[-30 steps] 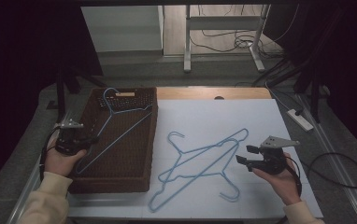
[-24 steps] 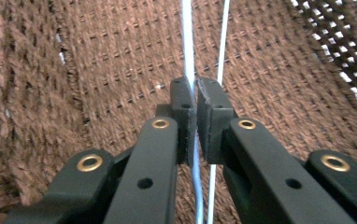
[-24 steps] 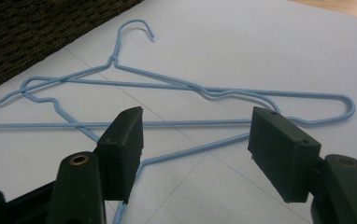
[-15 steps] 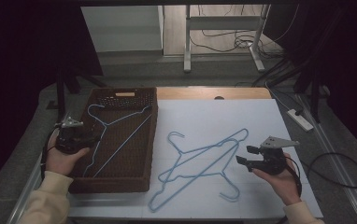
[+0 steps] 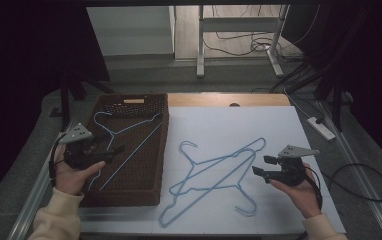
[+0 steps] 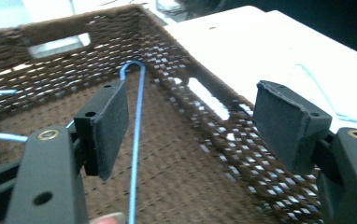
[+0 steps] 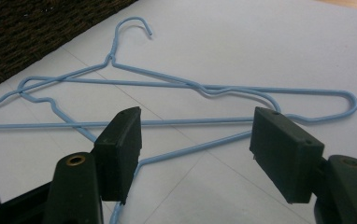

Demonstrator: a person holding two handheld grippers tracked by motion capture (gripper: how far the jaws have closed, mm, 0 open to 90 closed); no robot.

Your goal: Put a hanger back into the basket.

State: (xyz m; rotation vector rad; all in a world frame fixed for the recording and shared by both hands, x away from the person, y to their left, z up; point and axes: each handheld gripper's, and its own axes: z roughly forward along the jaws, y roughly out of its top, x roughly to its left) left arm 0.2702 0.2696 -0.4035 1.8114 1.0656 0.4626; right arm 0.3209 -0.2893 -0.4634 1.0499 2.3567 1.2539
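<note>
The hanger (image 5: 124,145) has dropped flat into the basket (image 5: 129,197) under the left hand-held gripper (image 5: 113,151), whose jaws have just been opening, now released. Light, stiff, slippery wire; grip a straight bar.

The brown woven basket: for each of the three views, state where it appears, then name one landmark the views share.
High view: the brown woven basket sits left of centre, a blue hanger lying inside it.
Left gripper view: the basket's wall runs across the top and down the right, behind the open jaws.
Right gripper view: one corner of it at the top left.
Shared landmark: the white table sheet bordering the basket.
</note>
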